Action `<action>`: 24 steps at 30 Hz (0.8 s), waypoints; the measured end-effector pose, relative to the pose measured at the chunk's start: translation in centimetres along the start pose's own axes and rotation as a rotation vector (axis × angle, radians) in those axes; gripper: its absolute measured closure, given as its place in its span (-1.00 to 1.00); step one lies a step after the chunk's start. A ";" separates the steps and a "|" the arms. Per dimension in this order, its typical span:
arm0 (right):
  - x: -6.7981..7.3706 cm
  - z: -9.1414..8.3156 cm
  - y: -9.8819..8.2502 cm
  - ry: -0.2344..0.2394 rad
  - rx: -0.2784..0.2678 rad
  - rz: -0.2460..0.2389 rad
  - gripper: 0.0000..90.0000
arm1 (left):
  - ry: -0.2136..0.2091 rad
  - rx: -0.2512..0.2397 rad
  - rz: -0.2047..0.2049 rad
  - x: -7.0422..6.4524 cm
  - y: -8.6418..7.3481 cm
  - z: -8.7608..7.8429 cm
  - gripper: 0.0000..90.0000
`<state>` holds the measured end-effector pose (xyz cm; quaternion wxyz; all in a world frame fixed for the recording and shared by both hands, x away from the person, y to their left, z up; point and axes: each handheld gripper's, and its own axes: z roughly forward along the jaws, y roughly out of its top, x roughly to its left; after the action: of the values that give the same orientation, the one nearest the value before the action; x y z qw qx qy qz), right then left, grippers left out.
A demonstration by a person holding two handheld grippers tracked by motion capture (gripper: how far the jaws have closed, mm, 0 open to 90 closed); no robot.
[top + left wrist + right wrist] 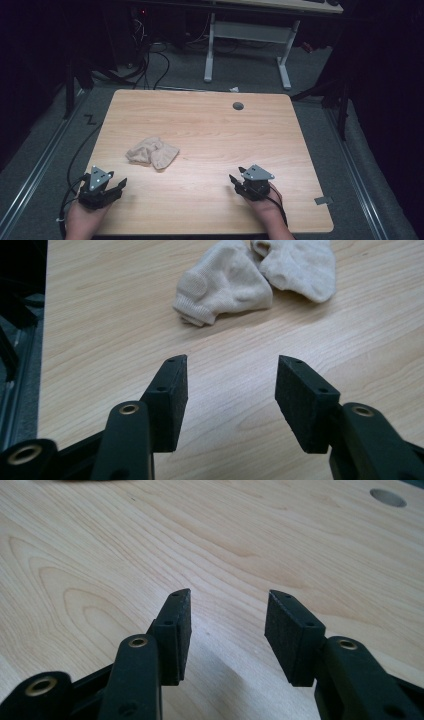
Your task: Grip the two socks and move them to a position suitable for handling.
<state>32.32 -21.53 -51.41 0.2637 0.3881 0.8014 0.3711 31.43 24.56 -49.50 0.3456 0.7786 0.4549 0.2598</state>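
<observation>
Two beige socks point(151, 152) lie side by side on the wooden table point(215, 130), left of its middle. In the left gripper view the nearer sock point(222, 284) and the second sock point(300, 265) lie just ahead of the jaws. My left gripper point(120, 185) rests at the front left corner, open, with nothing between its jaws, which stand wide apart over bare wood point(231, 385). At the front right my right gripper point(234, 181) is open too, empty, a hand's width above the table point(227, 625).
A round grey cable hole point(238, 106) sits near the table's far edge, also seen ahead of the right gripper point(388, 498). Beyond the table stand a white desk frame point(247, 35) and cables on the grey floor. Metal rails run along both sides.
</observation>
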 end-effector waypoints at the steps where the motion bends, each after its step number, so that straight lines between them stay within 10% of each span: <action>1: -0.1 -0.1 -0.2 -0.001 0.002 0.003 0.19 | -0.003 -0.002 -0.005 0.0 0.1 0.2 0.04; 24: -1.4 -1.6 -1.5 -0.040 -0.023 0.072 0.21 | -0.066 -0.059 -0.023 -1.6 1.4 1.0 0.11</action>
<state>31.29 -23.91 -51.45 0.2708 0.4210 0.7770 0.3817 32.15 22.38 -49.23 0.3859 0.7710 0.4442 0.2434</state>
